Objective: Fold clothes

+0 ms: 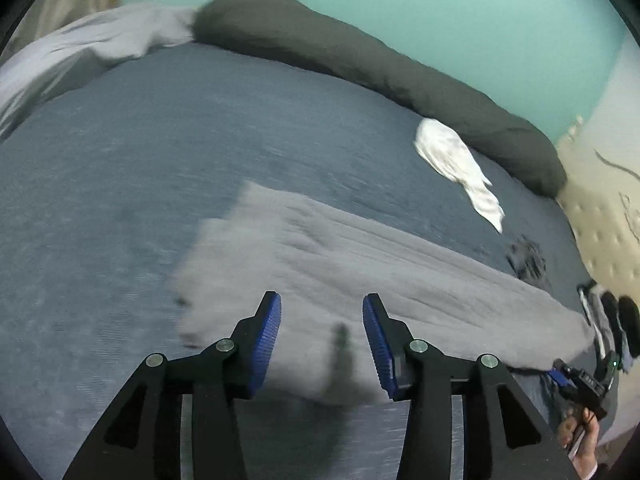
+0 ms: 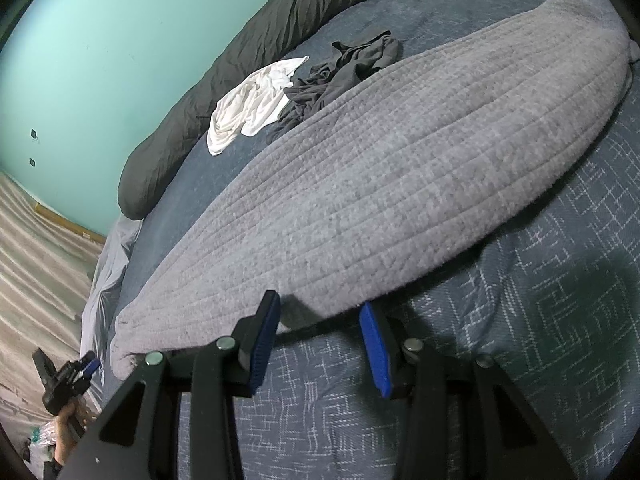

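A grey ribbed fleece garment (image 1: 320,280) lies folded in a long strip across the blue bedspread (image 1: 140,160). My left gripper (image 1: 322,312) hovers open over its near end, with nothing between the blue pads. In the right wrist view the same grey garment (image 2: 400,180) stretches away, and my right gripper (image 2: 320,314) stands open at its near edge, holding nothing. The left gripper (image 2: 86,368) also shows at the lower left there, in a hand (image 2: 68,424). The right gripper (image 1: 560,376) appears at the far right of the left wrist view.
A crumpled white garment (image 2: 252,104) and a dark grey one (image 2: 344,68) lie beyond the fleece. A long dark bolster (image 1: 360,68) runs along the teal wall (image 1: 400,0). A pale sheet (image 1: 80,48) hangs off the bed's end. Striped floor (image 2: 36,248) lies beside the bed.
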The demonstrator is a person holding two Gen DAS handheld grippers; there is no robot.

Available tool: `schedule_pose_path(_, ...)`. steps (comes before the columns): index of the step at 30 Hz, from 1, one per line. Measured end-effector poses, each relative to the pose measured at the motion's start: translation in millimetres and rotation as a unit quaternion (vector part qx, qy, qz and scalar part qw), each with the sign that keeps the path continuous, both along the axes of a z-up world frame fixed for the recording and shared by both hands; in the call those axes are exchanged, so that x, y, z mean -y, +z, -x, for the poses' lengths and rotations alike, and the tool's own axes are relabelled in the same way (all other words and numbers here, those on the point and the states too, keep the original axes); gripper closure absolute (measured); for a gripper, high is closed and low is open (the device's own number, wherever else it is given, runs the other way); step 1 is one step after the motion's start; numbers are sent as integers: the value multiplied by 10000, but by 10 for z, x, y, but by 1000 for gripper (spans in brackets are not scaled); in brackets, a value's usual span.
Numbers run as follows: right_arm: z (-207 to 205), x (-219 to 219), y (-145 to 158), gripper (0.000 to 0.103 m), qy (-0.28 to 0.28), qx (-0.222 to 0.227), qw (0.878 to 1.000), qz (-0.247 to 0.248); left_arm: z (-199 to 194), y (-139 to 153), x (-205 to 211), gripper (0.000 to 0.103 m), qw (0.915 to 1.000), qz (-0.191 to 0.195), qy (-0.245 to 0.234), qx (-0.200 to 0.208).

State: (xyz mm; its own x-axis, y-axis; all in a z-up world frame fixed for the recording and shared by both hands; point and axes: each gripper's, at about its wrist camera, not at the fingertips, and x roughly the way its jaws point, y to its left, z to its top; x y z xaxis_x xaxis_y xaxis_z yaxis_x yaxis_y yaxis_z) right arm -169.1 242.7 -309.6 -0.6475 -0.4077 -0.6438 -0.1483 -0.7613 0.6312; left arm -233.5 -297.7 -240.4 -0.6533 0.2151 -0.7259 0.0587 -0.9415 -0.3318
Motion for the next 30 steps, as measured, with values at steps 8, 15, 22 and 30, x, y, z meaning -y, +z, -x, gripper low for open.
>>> schedule_pose_path(8, 61, -55, -38, 61, 35, 76, 9999, 148, 188, -481, -259, 56, 9984, 53, -9, 561)
schedule_pose_path(15, 86, -87, -33, 61, 45, 77, 9996, 286, 134, -327, -281, 32, 9985, -5, 350, 410)
schedule_pose_path(22, 21, -38, 27, 60, 127, -6, 9991, 405, -60, 27, -628, 13, 9993, 204, 305, 88)
schedule_pose_path(30, -19, 157, 87, 57, 492, -52, 9977, 470, -300, 5, -945, 0, 9992, 135, 370, 112)
